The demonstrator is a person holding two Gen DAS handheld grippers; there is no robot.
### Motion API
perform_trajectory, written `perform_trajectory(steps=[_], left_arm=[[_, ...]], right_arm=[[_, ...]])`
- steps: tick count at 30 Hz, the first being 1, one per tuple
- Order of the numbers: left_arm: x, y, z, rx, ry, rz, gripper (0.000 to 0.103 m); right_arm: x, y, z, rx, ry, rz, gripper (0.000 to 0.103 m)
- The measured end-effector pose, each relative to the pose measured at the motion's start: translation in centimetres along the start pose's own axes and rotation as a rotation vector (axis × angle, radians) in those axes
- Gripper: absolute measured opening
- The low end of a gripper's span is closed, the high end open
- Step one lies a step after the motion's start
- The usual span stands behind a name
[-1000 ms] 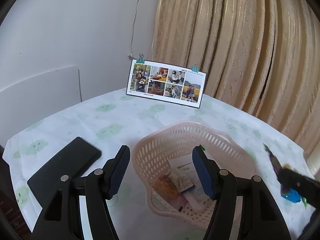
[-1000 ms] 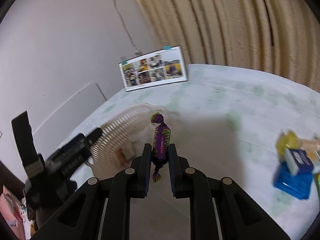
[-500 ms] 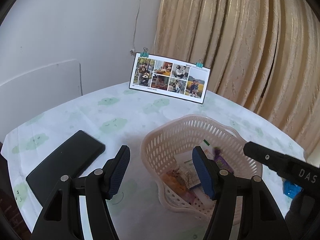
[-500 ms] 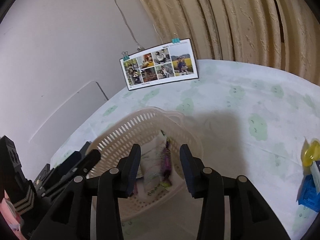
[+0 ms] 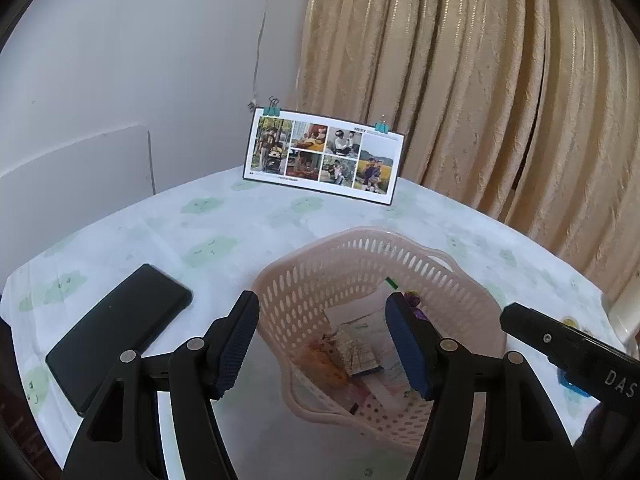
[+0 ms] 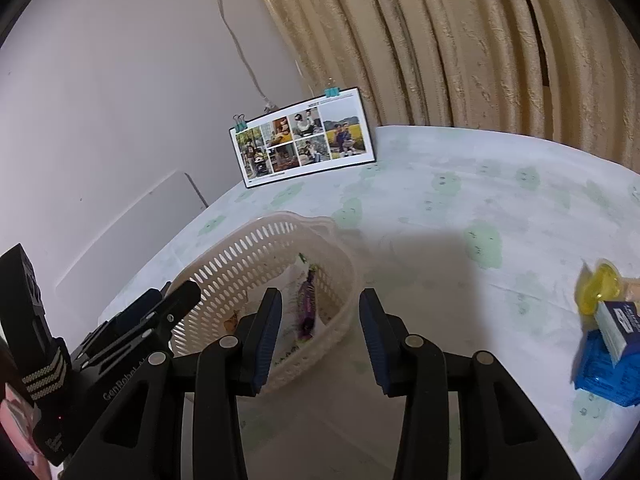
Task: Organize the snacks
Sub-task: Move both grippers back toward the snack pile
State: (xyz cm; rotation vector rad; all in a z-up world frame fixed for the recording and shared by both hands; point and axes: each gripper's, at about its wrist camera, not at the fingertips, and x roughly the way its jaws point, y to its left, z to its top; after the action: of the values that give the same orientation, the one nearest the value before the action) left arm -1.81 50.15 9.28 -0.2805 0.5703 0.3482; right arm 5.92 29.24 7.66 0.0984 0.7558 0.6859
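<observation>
Dropped from the right gripper (image 6: 320,326), now wide and empty, the candy (image 6: 307,307) lies in the basket (image 5: 362,247); left gripper (image 5: 320,344) gapes idle. Swing right toward the snacks (image 6: 608,332), staying high.

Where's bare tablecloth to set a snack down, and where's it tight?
Free: the wide stretch between the basket and the snack pile, and the strip between the basket and the photo card. Tight: between the phone and the basket, where the open left gripper hangs; the basket holds snacks.
</observation>
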Motion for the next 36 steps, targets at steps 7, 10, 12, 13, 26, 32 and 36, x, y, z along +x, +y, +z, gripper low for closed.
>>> perform_trajectory(steps=[7,10,12,13,26,32,36], left_arm=[[-0.3,-1.3,0.1,0.019,-0.001,-0.016,0.066],[-0.3,-2.0,0.1,0.028,0.002,-0.026,0.066],[-0.4,-2.6,0.1,0.037,0.002,-0.032,0.067],[-0.4,-2.9,0.1,0.042,0.004,-0.036,0.067],[-1.0,-6.9,-0.3,0.105,0.014,-0.089,0.068],[-1.1,-9.2,-0.6,0.149,0.023,-0.114,0.068],[-1.0,-10.7,-0.8,0.171,0.035,-0.136,0.068]], right_arm=[[-1.2,-2.0,-0.6,0.024,-0.001,-0.032,0.039],[-1.5,-3.0,-0.8,0.040,0.001,-0.050,0.039],[-1.8,-3.9,-1.0,0.052,0.001,-0.066,0.039],[-2.0,-4.3,-1.2,0.057,0.001,-0.073,0.039],[-5.6,-11.1,-2.6,0.148,-0.025,-0.191,0.042],[-7.9,-14.6,-2.8,0.182,-0.051,-0.267,0.043],[-9.8,-17.5,-2.9,0.217,-0.070,-0.322,0.051]])
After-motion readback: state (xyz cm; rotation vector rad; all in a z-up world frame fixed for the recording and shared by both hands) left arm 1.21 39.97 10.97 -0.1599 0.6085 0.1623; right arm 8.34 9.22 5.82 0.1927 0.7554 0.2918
